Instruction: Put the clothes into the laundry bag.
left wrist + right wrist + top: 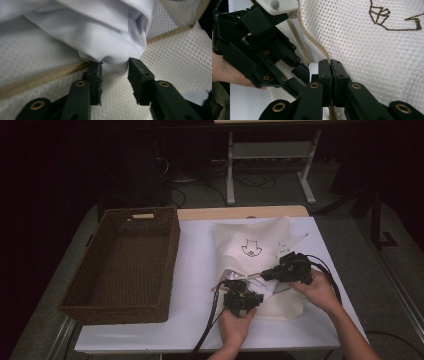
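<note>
- The mesh bag [260, 265] lies on the white table [195, 265], right of the middle, with the brown wicker basket [125, 265] well apart on the left.
- In the high view the bag shows a dark stitched emblem [251, 249] on its far half; both tools work at its near edge.
- The left gripper [243, 296] sits at the near edge of the bag, held from below by the person's left hand [235, 325], its cable [207, 325] running off the near side.
- The left gripper view shows what the high view cannot: a fold of white cloth [110, 37] bulges between the two tongs, which stand part-way apart on either side of it. Their pads touch the sides of the bulge; whether they press on it I cannot tell.
- The same view shows the tan zip band [42, 75] running across the mesh, behind the cloth.
- The right gripper [277, 272] sits just right of the left one, held by the right hand [320, 292], with its grey plate [292, 245] over the bag.
- The right gripper view shows its tongs pressed together on the tan edging [312, 42] of the bag's opening, with the emblem at top right.
- That view also shows the left gripper close by on its left, partly blocking the bag's opening.
</note>
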Demonstrator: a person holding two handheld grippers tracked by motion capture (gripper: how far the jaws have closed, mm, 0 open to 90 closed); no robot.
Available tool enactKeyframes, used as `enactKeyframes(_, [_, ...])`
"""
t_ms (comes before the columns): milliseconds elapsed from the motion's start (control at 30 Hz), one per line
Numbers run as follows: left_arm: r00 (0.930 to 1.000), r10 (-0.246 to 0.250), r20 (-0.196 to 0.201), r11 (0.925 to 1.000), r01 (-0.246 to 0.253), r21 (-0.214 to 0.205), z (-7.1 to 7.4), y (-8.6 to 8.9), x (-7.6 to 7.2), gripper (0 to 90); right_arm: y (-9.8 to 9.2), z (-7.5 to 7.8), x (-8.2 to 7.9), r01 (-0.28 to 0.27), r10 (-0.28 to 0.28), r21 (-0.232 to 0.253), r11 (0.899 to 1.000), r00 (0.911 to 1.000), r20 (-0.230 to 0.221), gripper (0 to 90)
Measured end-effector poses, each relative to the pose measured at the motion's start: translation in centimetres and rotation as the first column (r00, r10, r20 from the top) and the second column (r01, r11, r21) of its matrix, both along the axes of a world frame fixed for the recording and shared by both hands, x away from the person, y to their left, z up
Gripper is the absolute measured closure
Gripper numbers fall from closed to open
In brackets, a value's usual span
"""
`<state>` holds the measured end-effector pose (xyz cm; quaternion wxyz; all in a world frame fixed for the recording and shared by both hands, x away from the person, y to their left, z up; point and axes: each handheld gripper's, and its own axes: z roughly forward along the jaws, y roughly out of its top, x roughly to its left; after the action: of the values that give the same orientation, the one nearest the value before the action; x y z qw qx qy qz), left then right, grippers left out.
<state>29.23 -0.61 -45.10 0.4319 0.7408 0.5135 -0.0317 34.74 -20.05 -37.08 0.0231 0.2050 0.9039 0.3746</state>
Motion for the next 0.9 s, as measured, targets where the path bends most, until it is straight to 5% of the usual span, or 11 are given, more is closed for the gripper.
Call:
enactKeyframes(300, [0.9987, 0.05, 0.003, 0.9984, -0.05, 0.026, 0.4, -1.0, 1.5, 76.7, -0.2, 0.1, -0.3, 0.017, -0.017, -0.001, 1.0, 0.9998, 0.012, 86.8])
enactKeyframes(667, [0.9948, 0.101, 0.016, 0.9945, -0.1, -0.03, 0.4, -0.8, 3.2, 82.8, 0.3, 0.0, -0.1, 0.019, -0.019, 0.021, 1.0, 0.9998, -0.002, 87.0])
enactKeyframes(800, [0.9971, 0.064, 0.04, 0.9979, -0.064, -0.007, 0.3, -0.6, 3.0, 81.3, 0.3, -0.1, 0.1, 0.026, -0.026, 0.019, 0.999, 0.9995, -0.016, 86.9])
enactKeyframes(900, [0.9979, 0.06, 0.026, 0.9978, -0.059, -0.031, 0.4, -0.5, 2.4, 78.0, 0.0, -0.2, 0.4, 0.041, -0.04, 0.03, 0.999, 0.9988, -0.028, 86.6])
